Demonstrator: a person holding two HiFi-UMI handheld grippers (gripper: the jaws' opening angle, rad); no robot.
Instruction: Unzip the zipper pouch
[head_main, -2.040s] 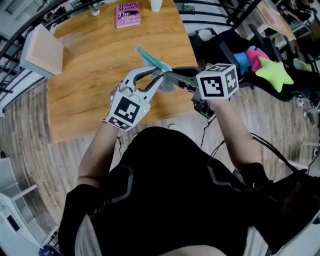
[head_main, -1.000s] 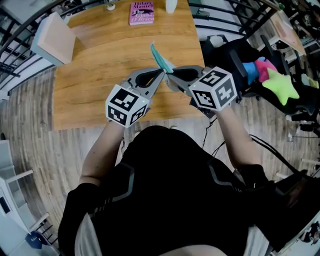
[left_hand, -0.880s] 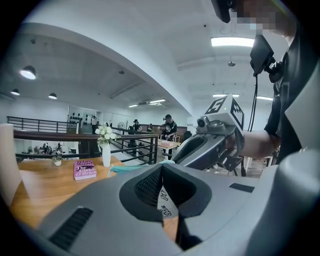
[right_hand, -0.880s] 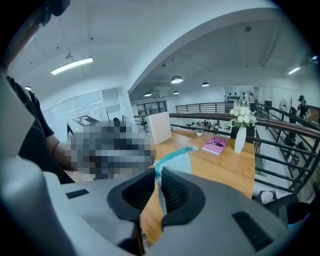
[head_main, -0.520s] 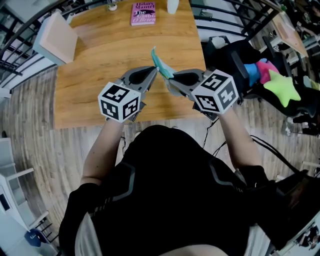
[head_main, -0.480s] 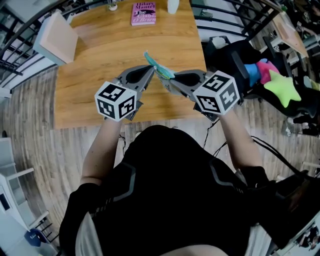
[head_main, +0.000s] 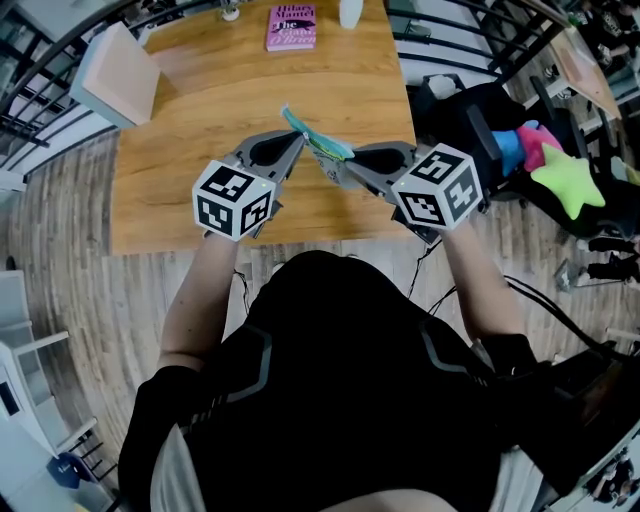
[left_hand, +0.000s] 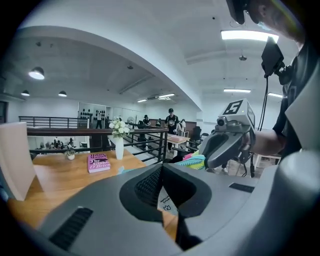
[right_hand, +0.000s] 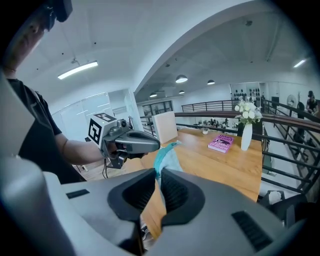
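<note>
The person stands at the near edge of a wooden table (head_main: 200, 150), both arms pushed forward, with the zipper pouch (head_main: 318, 146) held up between the two claws, off the wood. It is a teal thing with a pale, printed side, pinched flat and standing on edge, its free corner pointing up toward 11 o'clock.

The left gripper (head_main: 298, 140) comes in at the pouch from about 8 o'clock. Its jaws are pressed together on the pouch's pale lower part, the thin material running straight down between the ridged pads. The right gripper (head_main: 333, 166) comes in from about 4 o'clock, and its jaws are likewise closed onto the pouch, with teal fabric rising out from between them. The two noses sit just beside each other, nearly meeting across the pouch. Whether either one has the zipper pull itself, I cannot tell.

At 12 o'clock, at the far edge of the table, a pink book (head_main: 292, 14) lies flat, and a white vase (right_hand: 246, 136) with white flowers stands just beside it. A pale board (head_main: 115, 75) leans at the far left corner, around 10 o'clock. Off the table at 3 o'clock, a yellow-green star toy (head_main: 565, 182) rests on dark gear
</note>
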